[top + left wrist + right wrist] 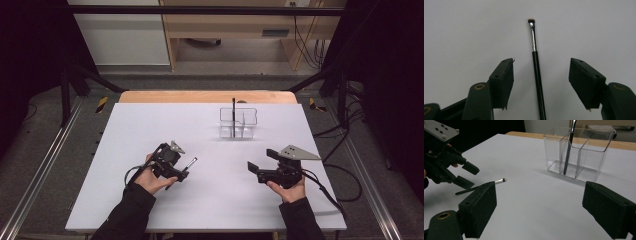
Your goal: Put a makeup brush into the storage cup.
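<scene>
Left gripper [541, 82] is held open above the brush [537, 72], untouched, lying lengthwise between its jaws, bristles pointed away; right gripper [549, 207] open, empty, farther.

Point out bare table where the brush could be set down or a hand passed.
Free: the white table left of the clear plastic divided organizer, and the strip between the left gripper and right gripper. Crowded: around the thin black makeup brush lying between the open left jaws, and by the organizer.

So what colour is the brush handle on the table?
Black, with a silver ferrule; the makeup brush shows best in the left gripper view.
</scene>
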Motion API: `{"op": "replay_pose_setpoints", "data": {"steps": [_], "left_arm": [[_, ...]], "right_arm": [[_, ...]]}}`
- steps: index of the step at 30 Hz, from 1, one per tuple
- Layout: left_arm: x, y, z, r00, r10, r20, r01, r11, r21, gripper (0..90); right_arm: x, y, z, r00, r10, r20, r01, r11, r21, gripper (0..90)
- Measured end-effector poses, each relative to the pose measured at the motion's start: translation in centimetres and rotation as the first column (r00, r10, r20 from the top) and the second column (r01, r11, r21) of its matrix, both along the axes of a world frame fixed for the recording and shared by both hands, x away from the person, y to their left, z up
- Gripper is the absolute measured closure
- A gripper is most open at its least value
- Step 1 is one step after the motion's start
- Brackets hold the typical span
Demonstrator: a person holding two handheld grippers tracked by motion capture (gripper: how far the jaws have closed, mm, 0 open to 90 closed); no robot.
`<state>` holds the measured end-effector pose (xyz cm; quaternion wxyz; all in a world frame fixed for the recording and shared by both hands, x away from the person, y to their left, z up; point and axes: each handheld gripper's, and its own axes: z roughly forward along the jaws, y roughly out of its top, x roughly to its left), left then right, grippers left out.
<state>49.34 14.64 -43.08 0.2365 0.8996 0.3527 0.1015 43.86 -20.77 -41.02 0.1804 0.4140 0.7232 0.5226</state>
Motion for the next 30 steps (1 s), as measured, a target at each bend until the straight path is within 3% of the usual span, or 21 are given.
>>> {"op": "replay_pose_setpoints", "data": {"steps": [10,19,30], "left_arm": [[0.7,-1.0,-0.6,0.9989,-0.026,-0.038,0.028,0.9984,0.049,39.7],[1.0,-1.3,-1.3,0.9968,-0.039,-0.07,0.046,0.9944,0.096,52.9],[1.1,-1.5,-1.8,0.994,-0.046,-0.099,0.057,0.992,0.113,69.2]], "right_arm": [[0.0,0.1,-0.1,1.0,0.002,-0.004,-0.002,1.0,-0.003,12.7],[0.1,0.2,-0.2,0.9999,0.005,-0.009,-0.005,1.0,-0.008,12.6],[0.1,0.2,-0.3,0.9999,0.005,-0.011,-0.005,0.9999,-0.009,12.6]]}}
